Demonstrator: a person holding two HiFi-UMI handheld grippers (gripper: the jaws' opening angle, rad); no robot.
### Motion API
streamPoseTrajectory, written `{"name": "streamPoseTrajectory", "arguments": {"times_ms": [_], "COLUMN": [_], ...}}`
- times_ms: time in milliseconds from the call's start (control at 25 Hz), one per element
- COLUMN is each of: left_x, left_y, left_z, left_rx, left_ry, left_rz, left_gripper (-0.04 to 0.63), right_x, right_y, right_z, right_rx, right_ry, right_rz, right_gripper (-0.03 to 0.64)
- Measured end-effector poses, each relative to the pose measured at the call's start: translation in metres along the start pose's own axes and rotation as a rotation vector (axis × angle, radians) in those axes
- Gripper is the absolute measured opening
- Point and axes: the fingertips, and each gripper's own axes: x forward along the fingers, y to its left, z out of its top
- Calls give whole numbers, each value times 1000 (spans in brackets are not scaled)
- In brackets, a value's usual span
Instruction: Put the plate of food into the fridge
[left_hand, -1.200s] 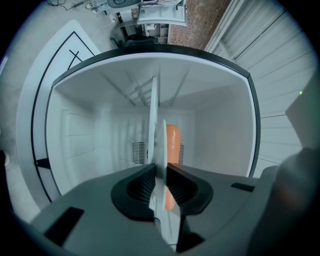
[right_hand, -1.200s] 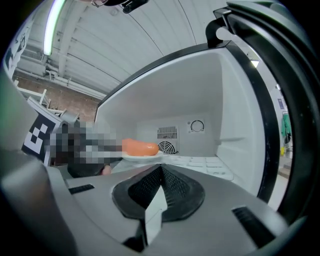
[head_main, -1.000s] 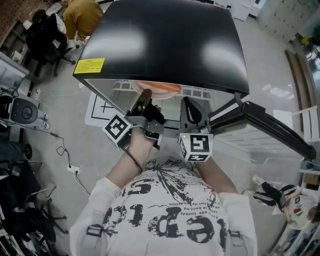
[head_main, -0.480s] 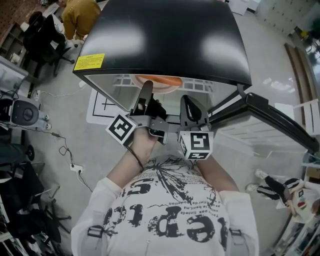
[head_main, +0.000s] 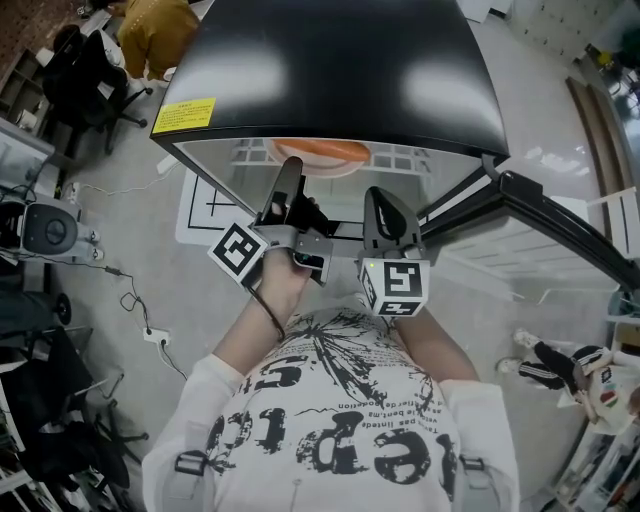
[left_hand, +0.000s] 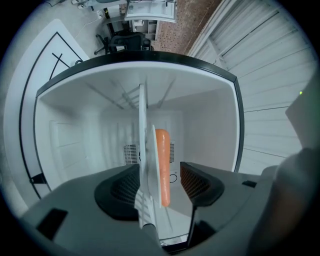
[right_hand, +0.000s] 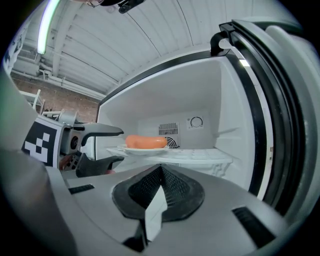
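The white plate (right_hand: 142, 149) with an orange sausage (right_hand: 146, 141) rests on the white upper shelf (right_hand: 200, 155) of the open fridge (head_main: 330, 70). In the head view the sausage (head_main: 318, 150) shows just under the fridge's black top. My left gripper (left_hand: 161, 184) reaches into the fridge and its jaws are opening, one on either side of the plate's (left_hand: 151, 170) near rim, pads clear of it. In the right gripper view the left gripper (right_hand: 107, 145) stands at the plate's left edge. My right gripper (head_main: 380, 215) hangs shut and empty in front of the shelf.
The fridge door (head_main: 560, 230) stands open to the right, with door racks (head_main: 520, 270) below it. A marked white mat (head_main: 200, 210) lies on the floor beneath. A person in a yellow top (head_main: 155, 30), office chairs (head_main: 85, 75) and floor cables (head_main: 130, 300) are at the left.
The left gripper's jaws have spread apart off the plate's rim and it has pushed slightly further into the fridge. The plate stays on the shelf. The right gripper has barely moved.
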Motion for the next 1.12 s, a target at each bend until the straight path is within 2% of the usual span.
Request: {"name": "streamPoseTrajectory", "arguments": {"times_ms": [120,280,320,480,560,640,760,960,1040,1120], "left_x": [-7,-18,-21,-34,-38,-40,-42,-46,-47,-49], "left_y": [-1,13,15,27,27,25,15,-11,-15,-14], "left_z": [-3,-2,-1,7,10,10,9,1,-4,-8], "left_rx": [44,77,92,168,188,242,443,957,1080,1139], "left_ry": [46,78,84,93,103,123,166,217,223,236], "left_rz": [-20,20,30,108,109,95,63,-3,-15,-16], "left_gripper": [244,241,216,9,8,8,8,8,8,8], "right_x": [-1,-1,-2,-5,-6,-7,-7,-7,-8,-8], "right_y": [3,10,11,18,22,25,28,34,36,38], "right_z": [1,2,1,-1,-1,-1,-2,1,2,2], "right_rx": [1,0,0,1,1,2,3,-4,-5,-3], "right_ry": [-2,-6,-6,-5,-4,-4,-2,-11,-13,-13], "right_rz": [-10,-19,-21,-36,-44,-52,-60,-55,-46,-36], "right_gripper": [2,2,2,2,2,2,2,2,2,2]}}
